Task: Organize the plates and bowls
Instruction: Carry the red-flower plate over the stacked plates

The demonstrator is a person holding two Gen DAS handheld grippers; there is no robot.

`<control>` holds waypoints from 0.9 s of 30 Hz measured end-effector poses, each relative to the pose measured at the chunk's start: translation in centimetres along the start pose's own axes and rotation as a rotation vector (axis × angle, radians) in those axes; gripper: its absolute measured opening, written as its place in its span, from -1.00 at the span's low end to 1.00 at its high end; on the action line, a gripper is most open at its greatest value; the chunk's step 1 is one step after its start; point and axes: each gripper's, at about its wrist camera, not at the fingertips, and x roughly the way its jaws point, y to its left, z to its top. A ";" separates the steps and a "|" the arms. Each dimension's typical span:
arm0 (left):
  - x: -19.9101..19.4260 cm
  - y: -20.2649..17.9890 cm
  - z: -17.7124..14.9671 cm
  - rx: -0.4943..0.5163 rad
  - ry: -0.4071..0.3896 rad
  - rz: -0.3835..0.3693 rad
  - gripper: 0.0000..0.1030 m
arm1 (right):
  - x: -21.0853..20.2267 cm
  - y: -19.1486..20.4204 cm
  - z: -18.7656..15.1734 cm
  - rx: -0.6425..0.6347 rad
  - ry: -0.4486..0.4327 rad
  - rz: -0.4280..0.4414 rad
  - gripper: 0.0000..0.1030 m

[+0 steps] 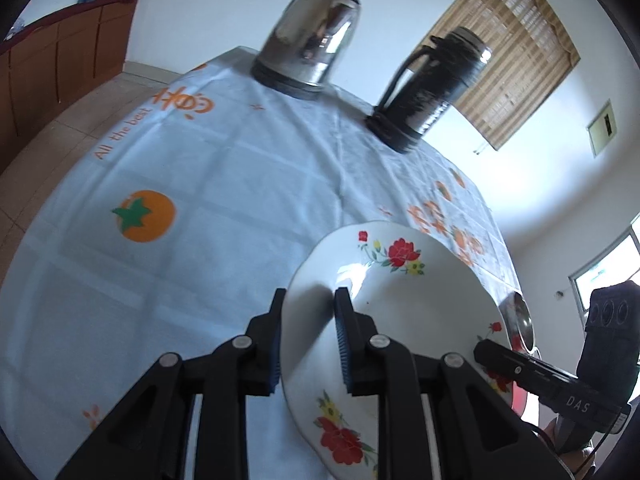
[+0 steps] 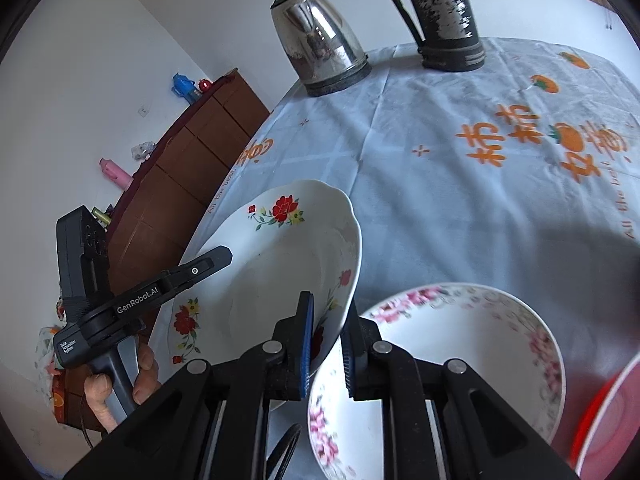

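Note:
A white plate with red flowers (image 1: pixel 404 304) is held tilted above the table by both grippers. My left gripper (image 1: pixel 308 312) is shut on its near rim, one finger on each face. My right gripper (image 2: pixel 326 320) is shut on the opposite rim of the same plate (image 2: pixel 288 264). The right gripper also shows in the left wrist view (image 1: pixel 536 376), and the left gripper shows in the right wrist view (image 2: pixel 200 266). A white bowl with pink flowers (image 2: pixel 472 344) sits on the table just right of and under the right gripper.
A steel electric kettle (image 1: pixel 310 36) and a black thermos jug (image 1: pixel 428 88) stand at the far side of the light blue tablecloth (image 1: pixel 208 184). A red container edge (image 2: pixel 608 412) is at the lower right. A metal bowl rim (image 1: pixel 520 320) shows behind the plate. A brown cabinet (image 2: pixel 188 168) stands left.

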 end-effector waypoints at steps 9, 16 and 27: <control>-0.6 -5.4 -2.5 0.097 0.010 0.003 -0.62 | -4.4 -3.3 -3.3 0.067 -0.048 -0.011 -0.73; 2.3 -8.0 -5.4 0.138 0.076 0.006 -0.59 | -5.6 -7.1 -6.4 0.153 -0.043 -0.039 -0.73; 4.4 -10.2 -7.6 0.206 0.107 0.081 -0.54 | -5.2 -9.7 -8.6 0.205 -0.033 -0.059 -0.72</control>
